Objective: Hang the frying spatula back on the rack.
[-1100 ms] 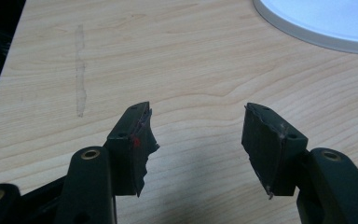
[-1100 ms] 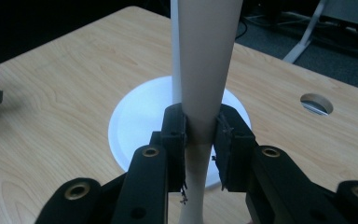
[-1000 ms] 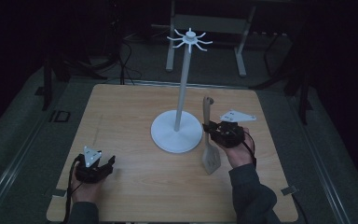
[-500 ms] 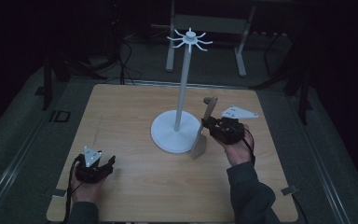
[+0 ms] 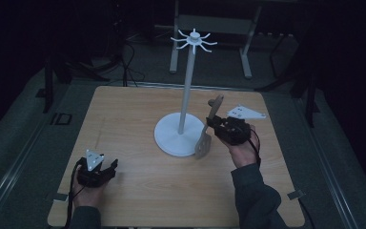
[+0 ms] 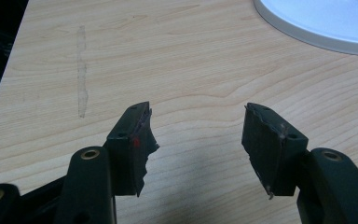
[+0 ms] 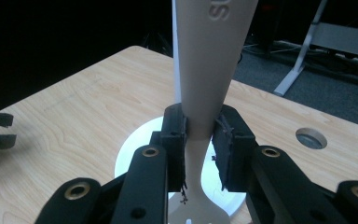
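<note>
Raised letters "SU", cut off at twelve o'clock, mark the flat beige plastic spatula handle (image 7: 209, 56).

— Where is the left black two-jaw gripper (image 5: 106, 168)?

— At seven o'clock on the table in the high view, held low in the person's left hand (image 5: 86, 191), jaws spread wide apart with nothing between them.

— And the right black two-jaw gripper (image 5: 213, 125)?

— At three o'clock, raised in the right hand (image 5: 242, 151), jaws pointing toward nine o'clock and clamped on the neck of a pale flat plastic spatula (image 7: 205, 88).
</note>
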Demonstrator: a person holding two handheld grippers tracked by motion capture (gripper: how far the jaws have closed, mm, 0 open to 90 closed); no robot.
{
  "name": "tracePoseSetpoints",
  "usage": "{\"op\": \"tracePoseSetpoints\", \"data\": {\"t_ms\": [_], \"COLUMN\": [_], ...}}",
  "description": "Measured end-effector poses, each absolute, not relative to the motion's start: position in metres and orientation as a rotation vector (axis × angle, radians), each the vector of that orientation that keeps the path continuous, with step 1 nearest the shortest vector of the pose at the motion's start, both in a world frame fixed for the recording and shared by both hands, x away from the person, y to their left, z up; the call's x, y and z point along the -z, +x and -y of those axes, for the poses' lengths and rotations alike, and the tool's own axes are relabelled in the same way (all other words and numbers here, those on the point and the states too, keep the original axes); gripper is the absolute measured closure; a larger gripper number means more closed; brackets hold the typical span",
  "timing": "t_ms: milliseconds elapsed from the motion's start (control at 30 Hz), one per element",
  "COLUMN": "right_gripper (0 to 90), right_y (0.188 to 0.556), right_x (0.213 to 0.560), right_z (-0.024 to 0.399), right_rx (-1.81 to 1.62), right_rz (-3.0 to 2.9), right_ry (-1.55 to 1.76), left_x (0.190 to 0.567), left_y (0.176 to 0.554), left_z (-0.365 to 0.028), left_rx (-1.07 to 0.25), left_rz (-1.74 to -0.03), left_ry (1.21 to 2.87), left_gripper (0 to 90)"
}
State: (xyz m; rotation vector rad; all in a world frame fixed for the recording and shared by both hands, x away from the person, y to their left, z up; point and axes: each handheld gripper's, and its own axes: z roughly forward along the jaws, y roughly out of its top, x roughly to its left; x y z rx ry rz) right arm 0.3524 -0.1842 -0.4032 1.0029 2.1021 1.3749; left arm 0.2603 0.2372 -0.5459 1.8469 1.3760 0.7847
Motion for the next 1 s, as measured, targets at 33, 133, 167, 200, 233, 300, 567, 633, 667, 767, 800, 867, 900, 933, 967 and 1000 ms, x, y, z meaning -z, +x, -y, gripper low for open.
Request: {"op": "tracePoseSetpoints", "data": {"t_ms": [33, 133, 167, 200, 233, 300, 567, 633, 667, 767, 800, 867, 900, 933, 967, 1000], "right_gripper": [75.0, 75.0, 74.9, 74.9, 74.9, 74.9, 74.9, 74.9, 74.9, 74.9, 74.9, 74.9, 74.9, 74.9, 74.9, 74.9], "right_y": [0.352, 0.353, 0.353, 0.353, 0.353, 0.354, 0.356, 0.357, 0.357, 0.358, 0.358, 0.358, 0.359, 0.359, 0.359, 0.360], "right_x": [0.402, 0.399, 0.398, 0.397, 0.396, 0.393, 0.382, 0.380, 0.379, 0.376, 0.376, 0.374, 0.374, 0.373, 0.372, 0.371], "right_z": [0.184, 0.182, 0.182, 0.181, 0.180, 0.179, 0.179, 0.180, 0.180, 0.180, 0.180, 0.181, 0.181, 0.181, 0.180, 0.180], "right_rx": [-1.379, -1.389, -1.390, -1.390, -1.391, -1.393, -1.410, -1.412, -1.414, -1.422, -1.426, -1.436, -1.441, -1.444, -1.449, -1.454], "right_rz": [-2.097, -2.092, -2.092, -2.093, -2.095, -2.096, -2.079, -2.076, -2.074, -2.067, -2.063, -2.057, -2.056, -2.054, -2.053, -2.049], "right_ry": [1.002, 0.997, 0.991, 0.988, 0.983, 0.971, 0.943, 0.940, 0.940, 0.933, 0.928, 0.926, 0.921, 0.922, 0.921, 0.918], "left_x": [0.546, 0.546, 0.546, 0.546, 0.546, 0.546, 0.546, 0.546, 0.546, 0.546, 0.546, 0.546, 0.546, 0.546, 0.546, 0.546], "left_y": [0.260, 0.260, 0.260, 0.260, 0.260, 0.260, 0.261, 0.261, 0.261, 0.261, 0.261, 0.261, 0.261, 0.261, 0.261, 0.261], "left_z": [-0.237, -0.237, -0.237, -0.237, -0.237, -0.237, -0.237, -0.237, -0.237, -0.237, -0.237, -0.237, -0.237, -0.237, -0.237, -0.237], "left_rx": [-0.785, -0.784, -0.784, -0.783, -0.783, -0.783, -0.782, -0.782, -0.782, -0.782, -0.781, -0.782, -0.782, -0.782, -0.782, -0.781], "left_rz": [-1.376, -1.376, -1.376, -1.376, -1.376, -1.376, -1.375, -1.375, -1.376, -1.375, -1.376, -1.376, -1.375, -1.375, -1.376, -1.376], "left_ry": [1.847, 1.848, 1.847, 1.847, 1.847, 1.847, 1.847, 1.848, 1.848, 1.849, 1.849, 1.848, 1.848, 1.849, 1.849, 1.848], "left_gripper": [42.7, 42.6, 42.6, 42.7, 42.6, 42.6, 42.6, 42.6, 42.6, 42.6, 42.5, 42.5, 42.6, 42.6, 42.6, 42.6]}}
